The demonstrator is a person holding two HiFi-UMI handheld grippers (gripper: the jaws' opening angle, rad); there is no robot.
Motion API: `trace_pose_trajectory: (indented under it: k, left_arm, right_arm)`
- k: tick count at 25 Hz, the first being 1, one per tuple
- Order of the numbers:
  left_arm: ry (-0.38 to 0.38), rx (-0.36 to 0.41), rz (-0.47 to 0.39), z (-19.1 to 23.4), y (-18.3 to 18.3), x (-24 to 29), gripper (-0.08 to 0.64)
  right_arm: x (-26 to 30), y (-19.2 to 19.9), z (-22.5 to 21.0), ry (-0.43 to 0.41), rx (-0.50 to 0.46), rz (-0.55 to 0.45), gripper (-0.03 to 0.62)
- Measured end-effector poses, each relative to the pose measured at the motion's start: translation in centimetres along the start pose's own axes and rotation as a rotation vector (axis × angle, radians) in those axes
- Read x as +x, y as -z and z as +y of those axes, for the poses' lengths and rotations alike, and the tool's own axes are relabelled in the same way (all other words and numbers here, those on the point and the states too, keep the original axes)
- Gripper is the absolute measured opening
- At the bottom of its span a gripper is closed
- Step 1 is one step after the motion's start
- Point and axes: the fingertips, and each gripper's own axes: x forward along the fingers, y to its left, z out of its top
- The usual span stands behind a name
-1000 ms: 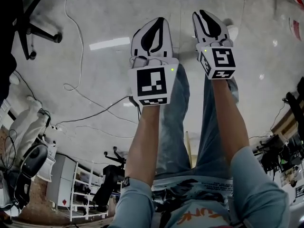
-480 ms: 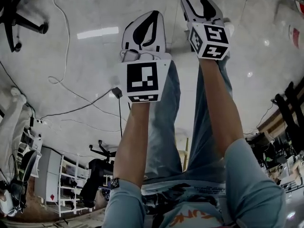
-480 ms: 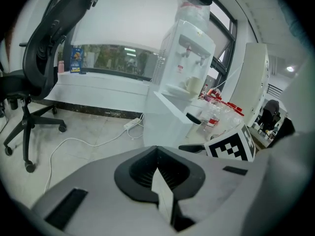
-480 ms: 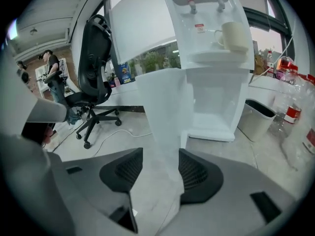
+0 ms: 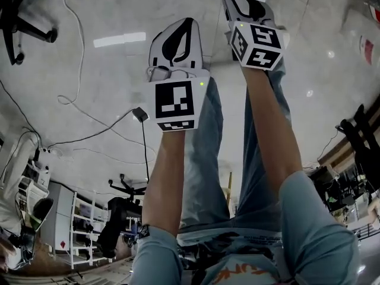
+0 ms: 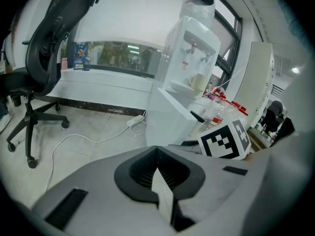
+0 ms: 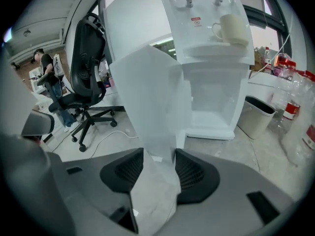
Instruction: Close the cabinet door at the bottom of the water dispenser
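The white water dispenser (image 7: 211,58) stands ahead with a cream mug (image 7: 232,28) on its tray. Its bottom cabinet (image 7: 216,104) is open, and the white door (image 7: 152,102) swings out towards me. My right gripper (image 7: 158,163) is open, its jaws having just been opening; the door's free edge lies in line with the gap, and neither pad touches it. My left gripper (image 6: 157,176) is shut on nothing and points at the dispenser (image 6: 189,77) from the left. In the head view both grippers, left (image 5: 181,28) and right (image 5: 243,2), reach out over the grey floor.
A black office chair (image 6: 54,58) stands to the left, with a power strip and its cable (image 6: 135,120) on the floor. A grey bin (image 7: 258,114) and plastic bottles (image 7: 295,127) sit right of the dispenser. Another chair (image 7: 88,77) and a person (image 7: 49,65) are far left.
Both grippers have moved up the head view. The right gripper's fingers have spread apart. The left gripper stays shut.
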Motion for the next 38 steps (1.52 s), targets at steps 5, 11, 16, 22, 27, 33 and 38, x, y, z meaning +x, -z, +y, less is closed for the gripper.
trace_pose_trajectory:
  k: [5,11,16,22,27,33,38]
  left_arm:
    - [0.004,0.019,0.025,-0.6,0.0,0.3,0.011]
    - [-0.009,0.021,0.049,-1.3,0.5,1.3,0.011]
    - [0.001,0.022,0.052,-3.3,-0.3,2.7,0.011]
    - [0.01,0.034,0.069,-5.1,-0.6,3.9,0.011]
    - [0.015,0.04,0.084,-6.5,-0.7,4.8,0.011]
    - [0.025,0.038,0.085,-8.5,-1.5,6.3,0.011]
    - [0.032,0.034,0.084,-10.4,-2.3,7.7,0.011]
  right_arm:
    - [-0.2,0.0,-0.9,0.024,-0.036,0.042,0.193]
    - [-0.7,0.4,-2.4,0.012,-0.051,0.064,0.19]
    - [-1.1,0.4,-4.1,-0.008,-0.07,0.07,0.19]
    - [-1.7,0.6,-6.0,-0.019,-0.095,0.09,0.189]
    - [-2.2,0.5,-8.2,-0.012,-0.093,0.1,0.187]
    - [-2.7,0.3,-11.6,0.001,-0.089,0.114,0.186]
    - [-2.9,-0.3,-14.5,0.01,-0.107,0.122,0.184]
